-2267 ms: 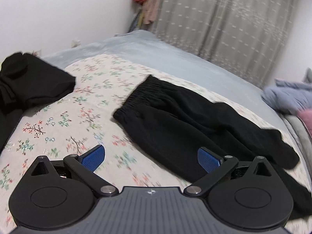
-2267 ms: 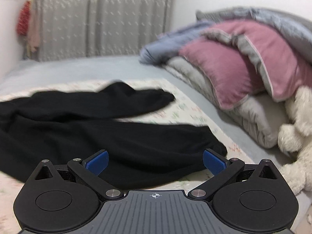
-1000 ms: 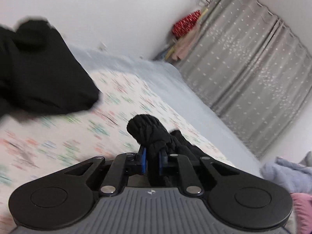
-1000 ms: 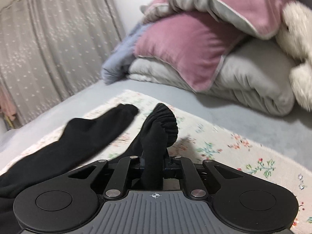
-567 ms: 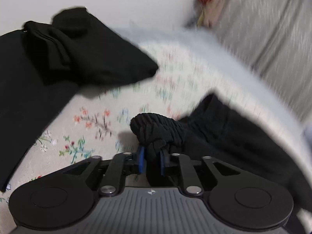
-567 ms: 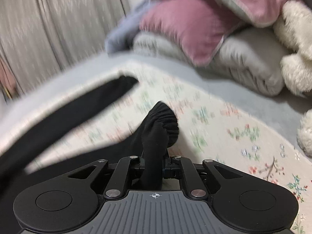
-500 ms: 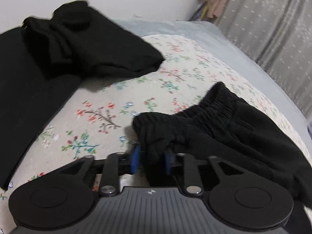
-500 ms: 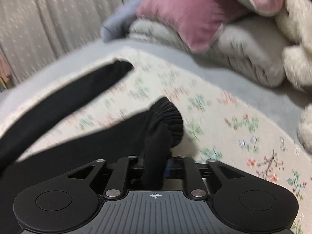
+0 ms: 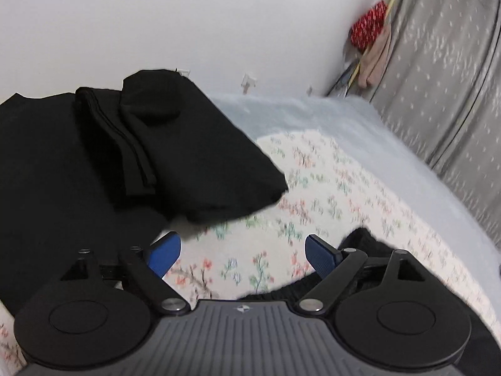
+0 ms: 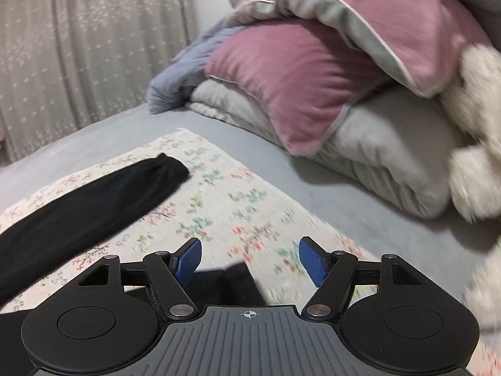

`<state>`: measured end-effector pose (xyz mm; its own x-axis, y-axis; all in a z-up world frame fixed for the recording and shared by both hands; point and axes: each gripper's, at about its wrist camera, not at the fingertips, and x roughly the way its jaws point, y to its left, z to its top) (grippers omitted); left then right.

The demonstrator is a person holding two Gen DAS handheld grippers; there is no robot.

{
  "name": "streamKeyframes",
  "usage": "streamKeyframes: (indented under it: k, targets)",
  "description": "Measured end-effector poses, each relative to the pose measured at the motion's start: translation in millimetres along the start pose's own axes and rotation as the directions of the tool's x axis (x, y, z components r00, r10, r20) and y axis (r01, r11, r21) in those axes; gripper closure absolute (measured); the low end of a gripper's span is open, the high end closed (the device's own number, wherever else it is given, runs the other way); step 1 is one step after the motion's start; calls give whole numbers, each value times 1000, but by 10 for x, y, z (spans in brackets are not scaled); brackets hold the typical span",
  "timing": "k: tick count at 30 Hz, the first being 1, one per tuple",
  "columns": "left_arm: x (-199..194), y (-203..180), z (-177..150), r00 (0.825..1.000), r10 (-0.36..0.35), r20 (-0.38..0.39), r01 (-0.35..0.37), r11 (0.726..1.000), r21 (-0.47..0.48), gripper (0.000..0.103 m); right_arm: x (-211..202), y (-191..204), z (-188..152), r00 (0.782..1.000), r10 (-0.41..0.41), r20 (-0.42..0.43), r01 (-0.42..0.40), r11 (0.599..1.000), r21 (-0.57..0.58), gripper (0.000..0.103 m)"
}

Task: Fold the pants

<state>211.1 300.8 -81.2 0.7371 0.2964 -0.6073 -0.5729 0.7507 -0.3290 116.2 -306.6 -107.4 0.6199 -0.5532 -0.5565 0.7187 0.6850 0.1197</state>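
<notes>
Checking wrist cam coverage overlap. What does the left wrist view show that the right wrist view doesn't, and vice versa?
Left wrist only: a pile of folded black clothes on the bed, the white wall, and red and pink items hanging in the corner.

Right wrist only: a pink pillow, stacked grey bedding, a white plush toy, and one pants leg lying stretched out.

Both: the floral sheet, the grey curtain, part of the black pants beside or under each tool, and blue pads opening with nothing pressed between them: left tool, right tool.
</notes>
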Motion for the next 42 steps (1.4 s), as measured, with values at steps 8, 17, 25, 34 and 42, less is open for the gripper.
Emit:
streamKeyframes:
  k: [8, 17, 25, 34, 42]
  targets:
    - [1016, -1106, 63, 955, -187, -232, 236, 950, 206, 4, 793, 446, 395, 994, 108, -29, -109, 991, -75, 27]
    - [1884, -1849, -294, 939, -100, -330, 236, 884, 404, 11, 1933, 895, 968, 995, 89, -48, -94, 989, -113, 27]
    - [1838, -1944, -336, 954, -127, -273, 250, 837, 486, 61, 2547, 1489, 1076, 969, 144, -202, -207, 918, -338, 76]
    - [1469, -2155, -105, 969, -240, -51, 235, 845, 481, 68, 1969, 1373, 1232, 989, 138, 45, -113, 927, -358, 84]
    - [1728, -2367, -192, 979, -199, 47, 155, 869, 470, 65, 1741, 1573, 1591, 977, 50, 207, 26, 937, -347, 84]
